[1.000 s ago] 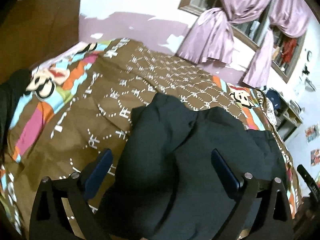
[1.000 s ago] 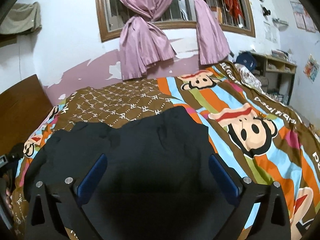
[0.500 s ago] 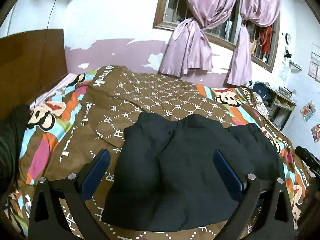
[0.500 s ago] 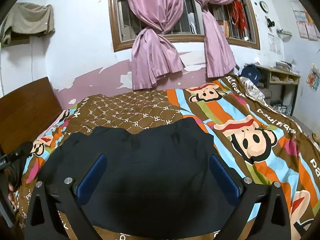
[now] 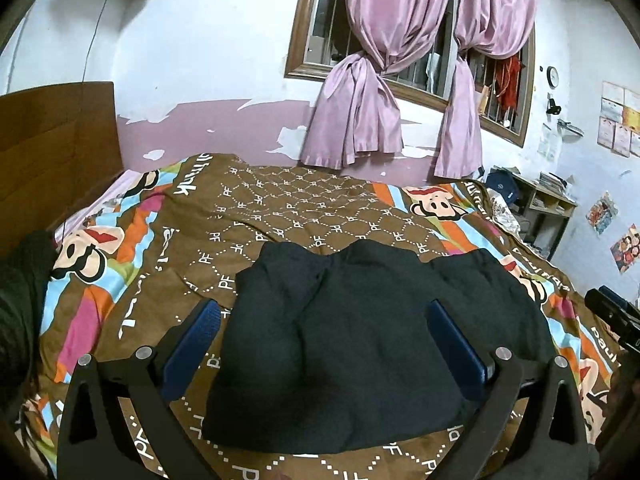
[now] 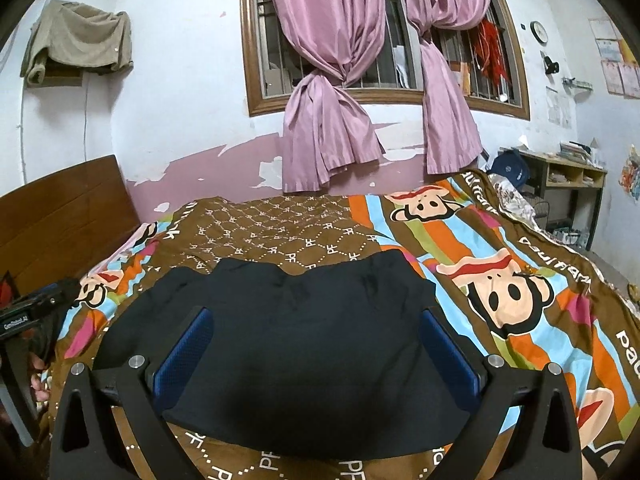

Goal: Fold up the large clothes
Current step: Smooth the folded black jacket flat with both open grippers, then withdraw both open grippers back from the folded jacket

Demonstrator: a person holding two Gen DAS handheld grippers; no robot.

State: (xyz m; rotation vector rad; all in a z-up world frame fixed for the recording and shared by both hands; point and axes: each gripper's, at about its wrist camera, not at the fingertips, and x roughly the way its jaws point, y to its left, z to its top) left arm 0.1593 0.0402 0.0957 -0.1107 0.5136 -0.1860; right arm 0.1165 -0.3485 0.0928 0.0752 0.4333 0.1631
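Two grippers, both spread wide, nothing clamped. Left gripper: blue pads far apart, hanging above the black garment and clear of the cloth. Seen between those fingers, most of the garment's bulk, with its left edge just inside the left pad and its right part running under and past the right pad. Right gripper: likewise wide, blue pads framing the black garment from above, no contact visible. Lies bunched and roughly folded on the brown patterned bedspread, near edge close to the camera, far edge lumpy toward the pink curtains. Wooden headboard off to the left.
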